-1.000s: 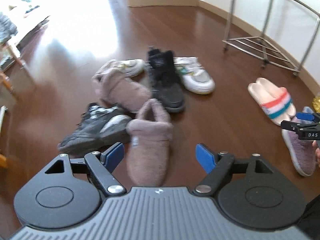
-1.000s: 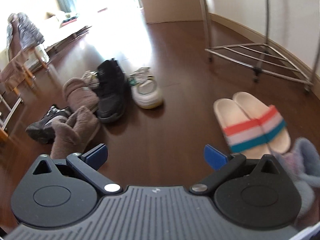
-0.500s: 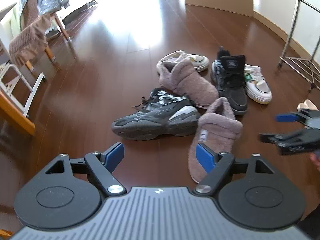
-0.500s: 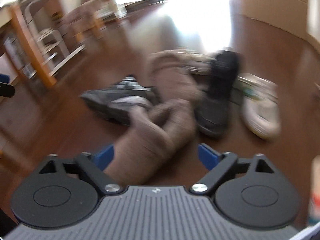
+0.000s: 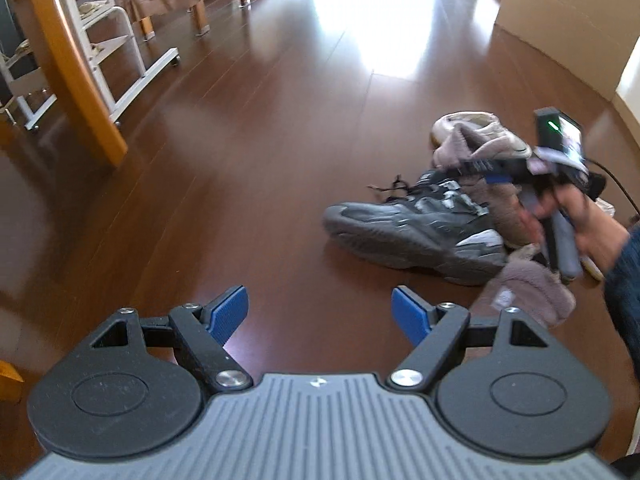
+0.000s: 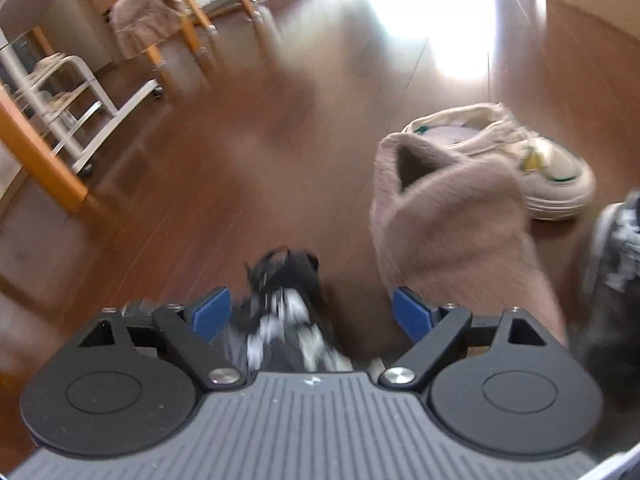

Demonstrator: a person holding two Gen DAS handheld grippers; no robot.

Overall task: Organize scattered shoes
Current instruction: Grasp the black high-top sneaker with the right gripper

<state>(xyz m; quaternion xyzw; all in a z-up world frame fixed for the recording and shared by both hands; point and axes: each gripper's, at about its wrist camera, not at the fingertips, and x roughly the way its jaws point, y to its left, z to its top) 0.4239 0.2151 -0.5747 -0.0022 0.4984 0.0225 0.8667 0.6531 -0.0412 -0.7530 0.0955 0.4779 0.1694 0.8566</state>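
**Right gripper comes down over the gray sneaker**

The right gripper [image 6: 306,312] is right above the gray sneaker [image 6: 286,320]. Its jaws are opening, and the laced top of the shoe sits between the two blue pads. The pads do not look like they press on it yet, though the picture is blurry. In the right wrist view the sneaker's long side runs from 6 o'clock up to 12 o'clock, straight along the gripper, so the pads stand on either side of it.

The left gripper [image 5: 320,312] is spread wide and holds nothing. Only bare wood floor [image 5: 240,160] lies under it. From there the gray sneaker [image 5: 416,236] lies at about 2 o'clock, on its sole, toe pointing to 9 o'clock. So the right hand [image 5: 580,220] is much nearer to the shoe.

A fuzzy brown slipper boot [image 6: 452,208] is just beside the right pad, at 1 o'clock. Its mate [image 5: 528,292] touches the sneaker's heel end. A white sneaker [image 6: 552,172] lies behind the boot. That side is crowded.

The open room is at 9 to 11 o'clock, where the floor is bare up to the wooden table leg [image 5: 76,64] and the white shelf rack [image 5: 120,60].
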